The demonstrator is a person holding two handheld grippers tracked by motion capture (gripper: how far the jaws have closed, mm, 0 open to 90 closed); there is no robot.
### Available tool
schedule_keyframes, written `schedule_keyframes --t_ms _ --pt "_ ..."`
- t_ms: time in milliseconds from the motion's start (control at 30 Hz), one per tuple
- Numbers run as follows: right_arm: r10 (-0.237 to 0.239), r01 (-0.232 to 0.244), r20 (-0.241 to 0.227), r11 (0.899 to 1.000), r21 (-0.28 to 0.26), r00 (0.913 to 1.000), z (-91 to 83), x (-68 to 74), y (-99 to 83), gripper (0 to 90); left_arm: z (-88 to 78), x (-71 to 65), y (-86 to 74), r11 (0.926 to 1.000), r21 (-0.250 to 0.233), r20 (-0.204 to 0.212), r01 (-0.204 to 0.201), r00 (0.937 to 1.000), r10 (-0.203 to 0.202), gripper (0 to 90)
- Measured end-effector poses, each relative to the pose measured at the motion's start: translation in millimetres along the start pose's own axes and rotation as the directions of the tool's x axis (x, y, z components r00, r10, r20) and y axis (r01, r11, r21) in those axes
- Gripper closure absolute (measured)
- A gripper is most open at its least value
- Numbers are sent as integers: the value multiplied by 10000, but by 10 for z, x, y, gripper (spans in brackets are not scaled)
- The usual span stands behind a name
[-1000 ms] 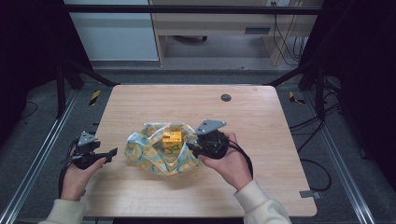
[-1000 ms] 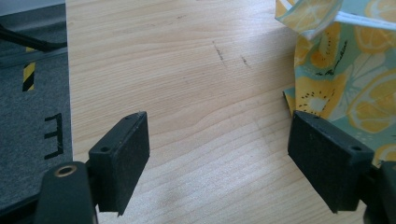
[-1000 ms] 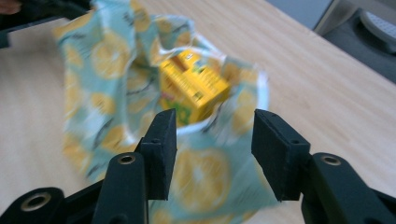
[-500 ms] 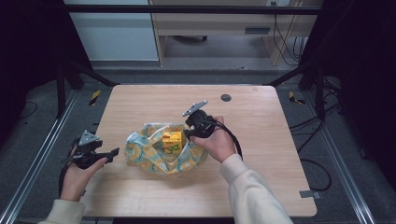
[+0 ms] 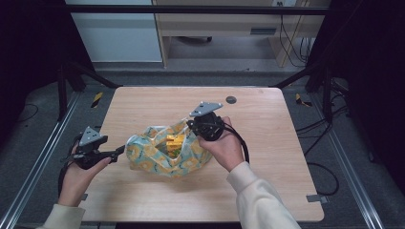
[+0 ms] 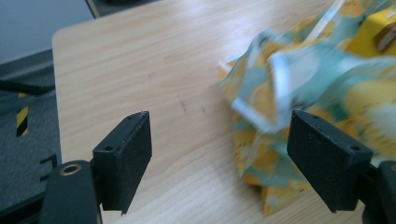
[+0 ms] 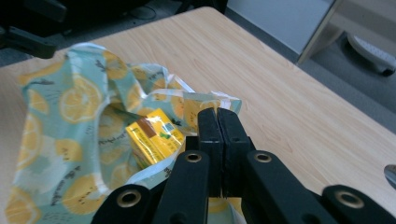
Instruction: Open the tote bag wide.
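A light wooden desk carries a crumpled teal lemon-print fabric bag at its centre and a small dark round disc near its far edge.

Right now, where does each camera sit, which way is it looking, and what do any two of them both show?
High view: above the person's side, facing forward and down on the table; forearms and both tongs show.
Left gripper view: on the left tongs, looking along open jaws at the lemon-print bag.
Right gripper view: on the right tongs, jaws shut at the bag's rim, looking into it.
Shared: all three show the bag and yellow box.
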State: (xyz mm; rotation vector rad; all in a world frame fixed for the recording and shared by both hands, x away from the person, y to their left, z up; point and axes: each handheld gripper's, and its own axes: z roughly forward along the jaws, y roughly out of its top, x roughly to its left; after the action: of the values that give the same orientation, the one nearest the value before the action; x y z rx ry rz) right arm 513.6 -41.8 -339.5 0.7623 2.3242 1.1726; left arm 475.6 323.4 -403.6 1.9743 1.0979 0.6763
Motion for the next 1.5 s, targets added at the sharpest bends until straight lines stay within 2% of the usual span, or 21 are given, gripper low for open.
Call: schedule_keyframes --t_ms 100,233,333,500,600,667,733,800,833,900,1000,1067,1167,1267,1400,1500 --pt "-138 137 -68 9998 -157 9999 -66 43 5 894 -25 -52 142 9996 -287 130 -48 9999 52 227" --pt "-377 367 -266 9987 -360 9989 -132 136 3 894 15 -146 331 9989 -220 309 -412 9986 419 232" --pt "-455 439 -383 9983 -394 9982 -148 188 -6 893 85 -229 436 9981 -86 630 -614 9961 618 226" --pt "-534 514 -519 9980 -380 9972 -143 231 -13 891 298 -301 499 9932 683 867 -940 9923 880 178" --pt "-552 532 -590 9980 -355 9967 -139 247 -22 889 426 -343 468 9890 1099 1181 -986 9893 855 150" --pt "-575 556 -618 9980 -313 9964 -139 259 -33 888 487 -374 417 9834 1435 1448 -1109 9854 900 144" --pt "-586 568 -576 9979 -314 9966 -146 259 -42 888 502 -401 360 9787 1666 1791 -1196 9798 893 215" --pt "-583 568 -508 9979 -303 9970 -158 247 -47 888 502 -427 312 9687 1992 1963 -1483 9745 1088 292" --pt "-580 565 -489 9979 -306 9971 -163 239 -50 889 494 -437 280 9625 2129 2010 -1681 9716 1252 377" --pt "-535 521 -419 9981 -319 9977 -172 220 -57 890 481 -443 237 9594 2223 2106 -1738 9693 1267 547" --pt "-468 457 -326 9984 -338 9984 -190 201 -72 890 438 -431 193 9657 2019 2035 -1635 9715 1220 758" --pt "-441 430 -282 9984 -369 9986 -218 191 -93 891 376 -434 181 9721 1657 1864 -1658 9733 1342 825" --pt "-394 385 -179 9982 -458 9991 -298 177 -141 891 257 -444 182 9814 1063 1691 -1597 9755 1404 855" --pt "-348 342 -99 9979 -557 9993 -395 168 -189 891 141 -458 193 9872 519 1527 -1505 9781 1411 860" --pt "-296 292 -33 9968 -747 9996 -534 182 -267 891 -18 -494 212 9896 -176 1348 -1431 9803 1441 859" --pt "-251 247 -37 9964 -807 9997 -619 198 -339 891 -79 -522 195 9894 -326 1474 -1416 9784 1449 864"
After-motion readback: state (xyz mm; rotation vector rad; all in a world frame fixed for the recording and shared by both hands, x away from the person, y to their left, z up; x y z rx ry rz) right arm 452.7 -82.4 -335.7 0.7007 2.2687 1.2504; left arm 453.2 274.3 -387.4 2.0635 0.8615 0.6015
